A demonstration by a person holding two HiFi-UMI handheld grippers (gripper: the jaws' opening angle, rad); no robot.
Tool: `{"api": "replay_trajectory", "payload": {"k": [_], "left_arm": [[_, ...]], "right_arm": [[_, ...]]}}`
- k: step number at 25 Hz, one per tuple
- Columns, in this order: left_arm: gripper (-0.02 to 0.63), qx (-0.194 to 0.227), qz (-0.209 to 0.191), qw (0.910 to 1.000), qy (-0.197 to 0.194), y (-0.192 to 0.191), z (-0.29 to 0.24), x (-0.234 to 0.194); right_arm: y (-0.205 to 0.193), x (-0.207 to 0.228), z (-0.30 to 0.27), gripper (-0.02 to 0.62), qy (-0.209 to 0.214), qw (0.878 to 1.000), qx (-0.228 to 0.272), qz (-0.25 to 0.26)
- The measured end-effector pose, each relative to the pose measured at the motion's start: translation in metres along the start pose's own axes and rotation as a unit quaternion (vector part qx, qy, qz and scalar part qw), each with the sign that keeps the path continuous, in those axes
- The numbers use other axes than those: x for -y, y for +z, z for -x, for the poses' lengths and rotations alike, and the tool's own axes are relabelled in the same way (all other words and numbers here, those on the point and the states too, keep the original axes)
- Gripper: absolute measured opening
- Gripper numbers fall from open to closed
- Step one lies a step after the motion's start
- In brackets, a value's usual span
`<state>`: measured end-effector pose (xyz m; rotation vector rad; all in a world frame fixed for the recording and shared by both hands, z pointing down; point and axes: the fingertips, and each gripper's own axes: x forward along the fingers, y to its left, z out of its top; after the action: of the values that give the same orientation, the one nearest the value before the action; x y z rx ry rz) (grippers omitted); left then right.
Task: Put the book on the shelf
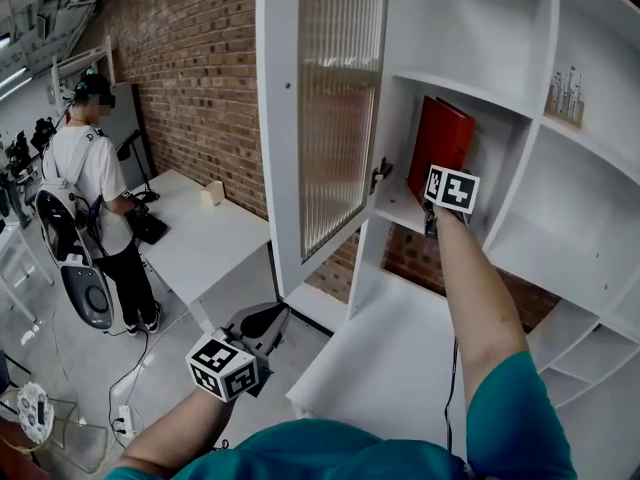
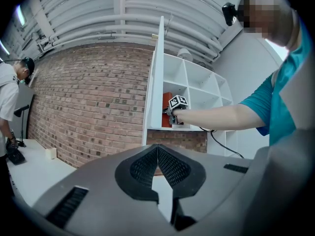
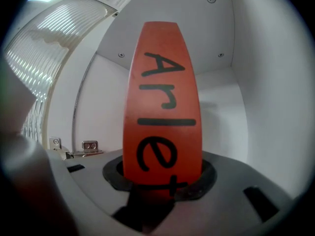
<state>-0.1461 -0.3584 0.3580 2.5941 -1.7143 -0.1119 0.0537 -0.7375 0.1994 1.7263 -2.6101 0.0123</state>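
Red brick wall runs behind a white shelf unit whose ribbed-glass door stands swung open. In the head view, the red book stands nearly upright inside the compartment just right of that door. The right hand-held gripper reaches in at its lower end, with its marker cube covering the book's bottom edge, so contact with the shelf floor cannot be told. The left hand-held gripper hangs low, well apart from the shelf. At far left a person in a white shirt stands beside a white surface.

From the left gripper view, the left hand-held gripper has its jaws pressed together at the tips with nothing between them. Beyond them the shelf unit shows the book in its compartment, the right hand-held gripper at it.

From the right gripper view, the right hand-held gripper pinches the lower end of the book, its spine upright with black letters. White compartment walls surround it, with a door hinge at the left.
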Motion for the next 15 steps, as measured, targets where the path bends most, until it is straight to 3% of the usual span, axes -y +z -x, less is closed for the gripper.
{"api": "replay_trajectory", "payload": {"k": [15], "left_arm": [[0.015,0.001,-0.009,0.9993,0.037,0.003,0.017,-0.011]], "right_arm": [[0.003,-0.003,-0.028,0.167,0.008,1.000,0.005,0.001]]}}
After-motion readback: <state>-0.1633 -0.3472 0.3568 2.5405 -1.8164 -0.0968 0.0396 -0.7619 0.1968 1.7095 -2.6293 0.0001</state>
